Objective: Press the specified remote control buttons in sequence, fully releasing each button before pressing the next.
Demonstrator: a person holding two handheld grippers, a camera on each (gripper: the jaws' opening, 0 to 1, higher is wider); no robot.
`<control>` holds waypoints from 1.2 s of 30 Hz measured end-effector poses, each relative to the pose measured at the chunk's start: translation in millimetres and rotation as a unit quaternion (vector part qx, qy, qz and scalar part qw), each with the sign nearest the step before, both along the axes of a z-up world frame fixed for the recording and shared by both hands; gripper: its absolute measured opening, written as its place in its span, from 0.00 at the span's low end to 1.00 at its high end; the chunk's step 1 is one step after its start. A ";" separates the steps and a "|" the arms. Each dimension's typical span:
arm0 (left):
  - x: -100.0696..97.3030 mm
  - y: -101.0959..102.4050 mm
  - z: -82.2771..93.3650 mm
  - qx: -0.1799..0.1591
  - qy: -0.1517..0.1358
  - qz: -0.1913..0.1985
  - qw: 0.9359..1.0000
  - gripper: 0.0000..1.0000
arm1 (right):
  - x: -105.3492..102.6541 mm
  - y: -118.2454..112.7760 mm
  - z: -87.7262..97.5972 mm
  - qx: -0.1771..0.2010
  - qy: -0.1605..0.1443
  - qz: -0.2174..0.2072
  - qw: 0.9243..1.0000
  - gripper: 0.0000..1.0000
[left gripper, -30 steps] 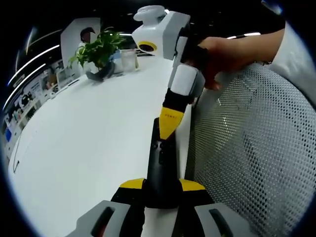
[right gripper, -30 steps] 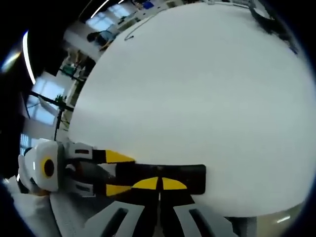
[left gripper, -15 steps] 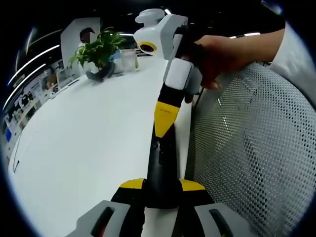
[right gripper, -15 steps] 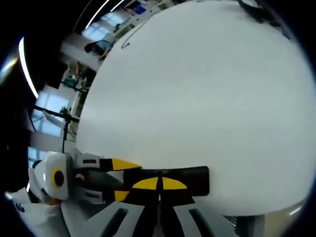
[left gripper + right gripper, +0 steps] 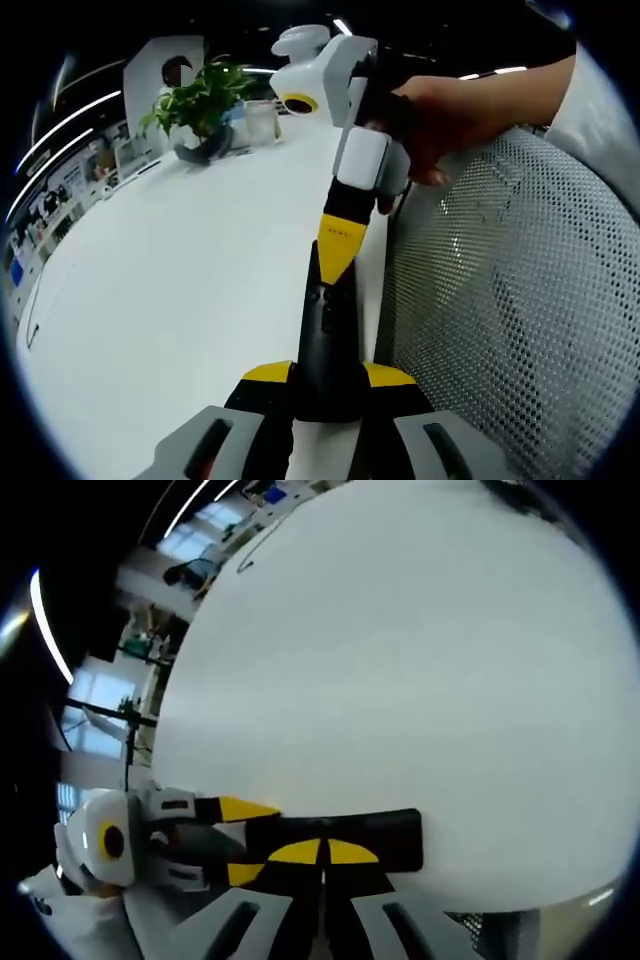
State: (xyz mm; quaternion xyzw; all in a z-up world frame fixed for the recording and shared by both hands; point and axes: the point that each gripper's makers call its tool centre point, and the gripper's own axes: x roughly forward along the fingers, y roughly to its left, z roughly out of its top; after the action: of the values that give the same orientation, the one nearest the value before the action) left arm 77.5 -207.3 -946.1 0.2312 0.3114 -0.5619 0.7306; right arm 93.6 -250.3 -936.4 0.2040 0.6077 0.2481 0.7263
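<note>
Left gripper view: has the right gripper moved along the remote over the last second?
Yes. Against the steady potted plant, the right gripper lifted away from the black remote up the frame, then came partway back down toward it.

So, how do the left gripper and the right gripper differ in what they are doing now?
The left gripper clamps the black remote control between its fingers; the right gripper is shut on nothing. The left gripper grips the remote's near end; the right gripper's yellow tip points down at the far end. Both have yellow-tipped fingers above the white table.
</note>
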 end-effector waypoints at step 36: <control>3.2 2.8 -0.2 0.009 0.002 0.006 1.000 0.24 | 11.9 -15.5 12.9 -0.005 -0.020 -0.040 0.999 0.00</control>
State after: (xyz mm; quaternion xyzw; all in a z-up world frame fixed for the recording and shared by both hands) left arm 80.6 -204.5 -946.2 0.2345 0.3194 -0.5553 0.7312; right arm 105.5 -265.8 -923.5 0.2196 0.5858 0.2196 0.7486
